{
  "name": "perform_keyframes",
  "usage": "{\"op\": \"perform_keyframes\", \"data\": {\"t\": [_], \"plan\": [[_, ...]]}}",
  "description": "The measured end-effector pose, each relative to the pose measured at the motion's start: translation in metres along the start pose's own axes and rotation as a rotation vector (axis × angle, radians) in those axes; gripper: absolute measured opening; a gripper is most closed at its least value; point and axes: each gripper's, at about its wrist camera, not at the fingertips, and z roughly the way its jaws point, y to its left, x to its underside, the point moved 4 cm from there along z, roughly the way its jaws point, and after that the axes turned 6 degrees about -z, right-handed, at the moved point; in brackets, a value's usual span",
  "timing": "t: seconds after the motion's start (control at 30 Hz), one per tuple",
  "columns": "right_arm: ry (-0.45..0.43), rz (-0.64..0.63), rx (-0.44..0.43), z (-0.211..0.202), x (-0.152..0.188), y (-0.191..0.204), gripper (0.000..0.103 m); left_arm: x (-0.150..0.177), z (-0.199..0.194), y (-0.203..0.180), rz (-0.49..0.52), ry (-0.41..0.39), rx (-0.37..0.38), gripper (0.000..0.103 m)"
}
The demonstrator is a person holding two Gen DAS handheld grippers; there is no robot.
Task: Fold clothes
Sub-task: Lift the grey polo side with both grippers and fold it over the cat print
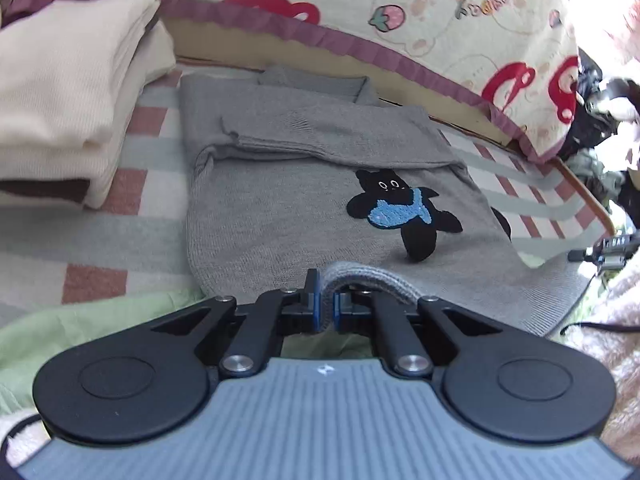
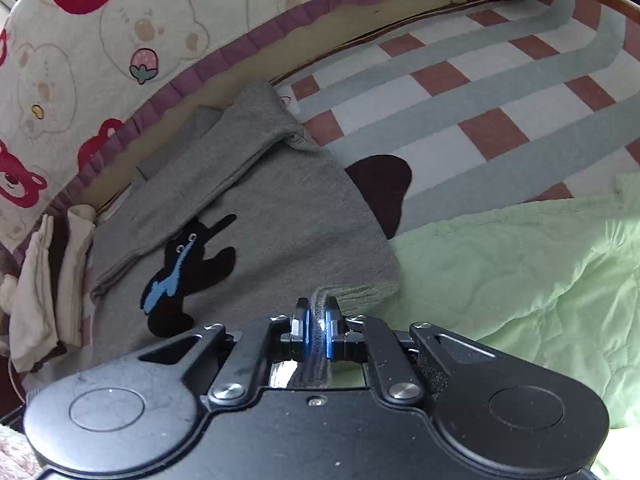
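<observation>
Both tools are pinching the ribbed hem of the grey sweater [image 1: 288, 200], left tool [image 1: 325, 300] and right tool [image 2: 316, 320], with the body lying ahead on the bed [image 2: 460, 92] toward the collar.

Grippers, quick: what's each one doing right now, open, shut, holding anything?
Left tool: shut on the hem of the grey sweater.
Right tool: shut on the same sweater's hem.
</observation>
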Motion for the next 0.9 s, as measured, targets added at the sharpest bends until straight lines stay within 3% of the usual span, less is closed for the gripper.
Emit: {"op": "perform_keyframes", "data": {"t": [0.13, 0.4, 0.47, 0.57, 0.7, 0.77, 0.8, 0.9], "plan": [[-0.039, -0.073, -0.016, -0.013, -0.019, 0.018, 0.009, -0.004, -0.001, 0.007, -0.022, 0.009, -0.014, 0.006], [-0.033, -0.041, -0.013, 0.0, -0.023, 0.008, 0.009, -0.005, 0.005, 0.009, -0.017, 0.006, -0.045, 0.006], [-0.054, -0.061, -0.019, 0.008, -0.04, 0.013, 0.009, -0.015, 0.013, 0.009, -0.006, 0.006, -0.048, 0.006], [-0.137, -0.139, -0.044, 0.02, -0.09, 0.037, 0.008, -0.06, 0.029, 0.008, 0.052, -0.052, -0.064, 0.006], [-0.32, -0.309, -0.085, 0.025, -0.187, 0.098, 0.002, -0.162, 0.049, 0.006, 0.039, -0.202, -0.048, 0.006], [-0.286, -0.306, -0.128, 0.035, -0.223, 0.115, 0.002, -0.207, 0.055, 0.0, 0.051, -0.276, -0.029, 0.006], [-0.264, -0.31, -0.144, 0.041, -0.235, 0.122, 0.002, -0.221, 0.06, -0.007, 0.103, -0.304, -0.042, 0.006], [-0.145, -0.37, -0.132, 0.077, -0.221, 0.128, 0.005, -0.222, 0.089, -0.014, 0.176, -0.298, -0.09, 0.005]]}}
